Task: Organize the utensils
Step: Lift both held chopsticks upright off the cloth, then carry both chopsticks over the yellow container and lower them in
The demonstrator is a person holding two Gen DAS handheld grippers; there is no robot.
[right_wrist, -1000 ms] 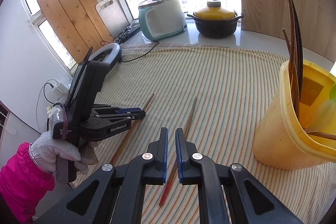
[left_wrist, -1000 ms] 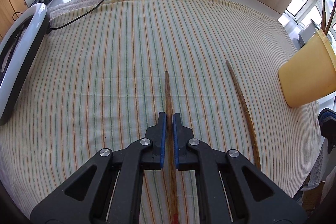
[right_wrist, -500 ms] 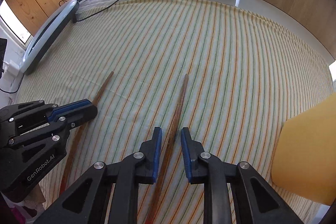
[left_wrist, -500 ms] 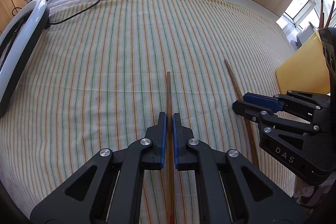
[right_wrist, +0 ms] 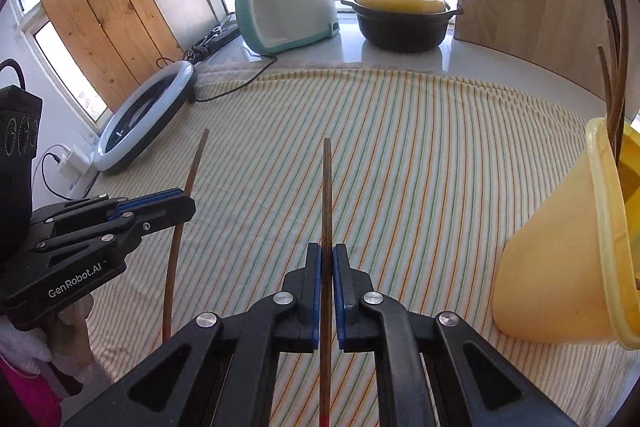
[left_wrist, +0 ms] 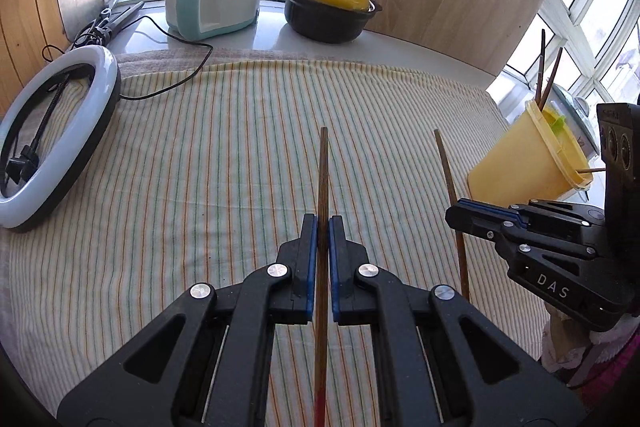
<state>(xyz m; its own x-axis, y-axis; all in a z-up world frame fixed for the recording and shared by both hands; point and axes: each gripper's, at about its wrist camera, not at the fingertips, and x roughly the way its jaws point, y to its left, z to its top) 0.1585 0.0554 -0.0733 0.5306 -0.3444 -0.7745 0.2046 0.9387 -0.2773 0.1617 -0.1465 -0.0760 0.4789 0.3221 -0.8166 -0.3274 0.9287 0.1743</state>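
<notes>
Gripping one chopstick apiece, both tongs are at the pick-up step of tidying the utensils, with the drop-off not yet made. The left tongs (left_wrist: 323,223) are pressed together on the left chopstick (left_wrist: 323,171), which runs forward out between the blue pads and back under the body to a red end near the bottom edge of the left wrist view. The right tongs (right_wrist: 327,251) have just been closing and now pinch the right chopstick (right_wrist: 327,187) in the same way, the stick between the pads along their line.

Judging from how the sticks stand clear of the striped cloth (left_wrist: 224,155) on the desk, both seem lifted rather than lying flat, though the far tips are hard to place. The yellow cup (right_wrist: 560,267) stands to the right, near the desk's edge, with several dark sticks already upright in it. The next move probably calls for carrying each chopstick over that rim, tipping it closer to upright, and letting go only once its lower end is inside; the right stick is the nearer one.

Both tongs point forward and steeply down at the cloth, side by side, with a gloved hand (right_wrist: 24,343) under the left one.
</notes>
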